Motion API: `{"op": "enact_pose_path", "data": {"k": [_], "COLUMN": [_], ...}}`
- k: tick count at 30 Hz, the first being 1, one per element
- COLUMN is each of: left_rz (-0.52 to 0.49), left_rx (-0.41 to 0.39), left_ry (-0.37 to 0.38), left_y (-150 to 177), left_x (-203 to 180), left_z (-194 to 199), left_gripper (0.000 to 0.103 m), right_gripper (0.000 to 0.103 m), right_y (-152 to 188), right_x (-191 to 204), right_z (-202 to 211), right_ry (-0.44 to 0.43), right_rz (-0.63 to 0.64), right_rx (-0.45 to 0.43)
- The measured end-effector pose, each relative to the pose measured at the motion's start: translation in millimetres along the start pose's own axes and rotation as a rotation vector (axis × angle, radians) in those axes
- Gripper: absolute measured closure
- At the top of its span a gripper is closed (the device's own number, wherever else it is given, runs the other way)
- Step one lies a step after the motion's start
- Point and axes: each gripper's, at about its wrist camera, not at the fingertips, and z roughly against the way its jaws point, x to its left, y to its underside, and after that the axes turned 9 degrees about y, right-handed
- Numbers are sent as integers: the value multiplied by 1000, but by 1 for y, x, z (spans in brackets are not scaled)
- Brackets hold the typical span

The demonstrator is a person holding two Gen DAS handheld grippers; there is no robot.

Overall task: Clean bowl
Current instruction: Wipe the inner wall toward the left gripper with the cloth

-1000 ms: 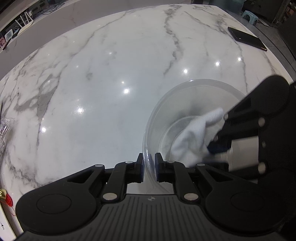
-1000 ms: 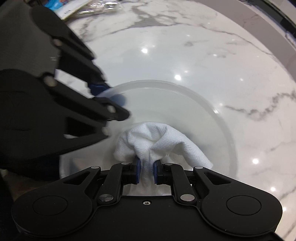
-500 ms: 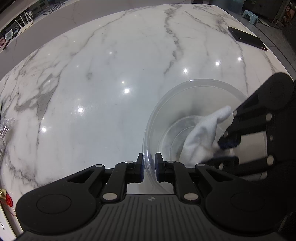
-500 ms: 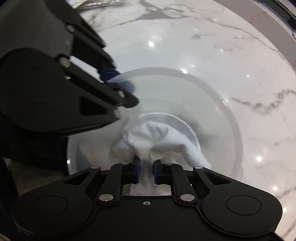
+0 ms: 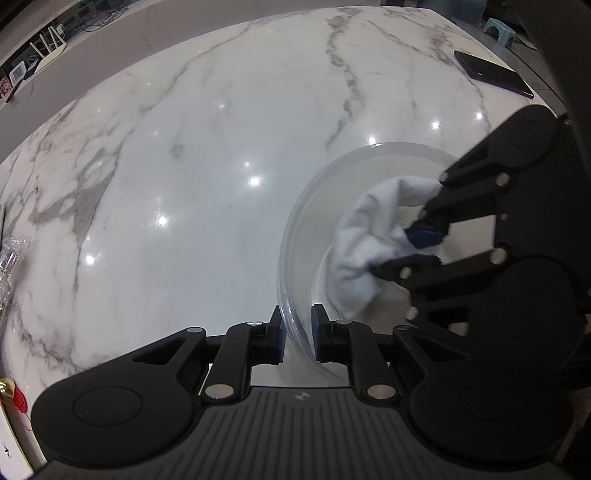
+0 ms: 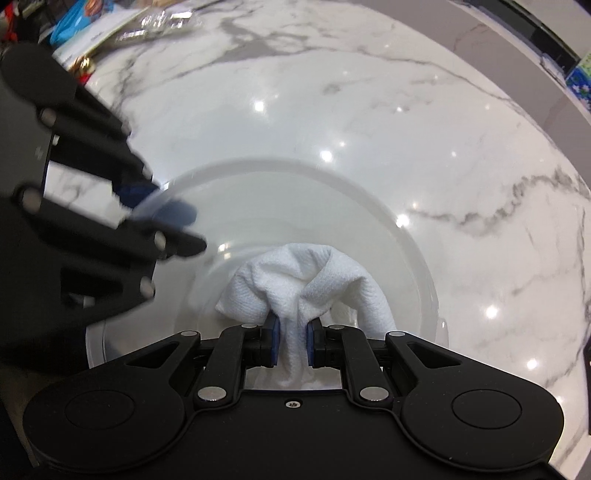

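Note:
A clear plastic bowl (image 5: 314, 206) stands on the white marble table; it also shows in the right wrist view (image 6: 369, 206). My left gripper (image 5: 297, 332) is shut on the bowl's near rim, one pad inside and one outside; it shows at the left of the right wrist view (image 6: 155, 205). My right gripper (image 6: 291, 343) is shut on a white cloth (image 6: 314, 280) and holds it inside the bowl against the bottom. In the left wrist view the cloth (image 5: 369, 236) hangs from the right gripper (image 5: 421, 251) inside the bowl.
A black phone (image 5: 493, 74) lies at the table's far right edge. Crinkled clear wrapping (image 5: 9, 254) sits at the left edge. Packets and a foil wrapper (image 6: 147, 22) lie at the table's far side in the right wrist view.
My right gripper has swept the cloth around inside the bowl, from the near right side toward the middle and far wall. The left gripper keeps its hold on the rim.

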Motion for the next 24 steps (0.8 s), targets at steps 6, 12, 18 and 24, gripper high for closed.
{"op": "enact_pose_path", "data": {"k": [6, 12, 18, 24], "left_rz": [14, 21, 17, 15], "left_rx": [-1, -2, -6, -5], "left_ry": [-8, -14, -21, -26], "left_y": [0, -1, -1, -1], "left_x": [4, 4, 10, 8], "left_z": [1, 1, 0, 0], "left_gripper": [91, 92, 92, 92], "right_gripper": [91, 91, 91, 91], "right_y": [-1, -36, -52, -53], "right_x": [-24, -26, -9, -1], "right_z": [-11, -28, -36, -36], "right_ry": [-44, -138, -226, -233], "right_rz": [-2, 30, 104, 133], "right_rx": [-33, -44, -25, 44]}}
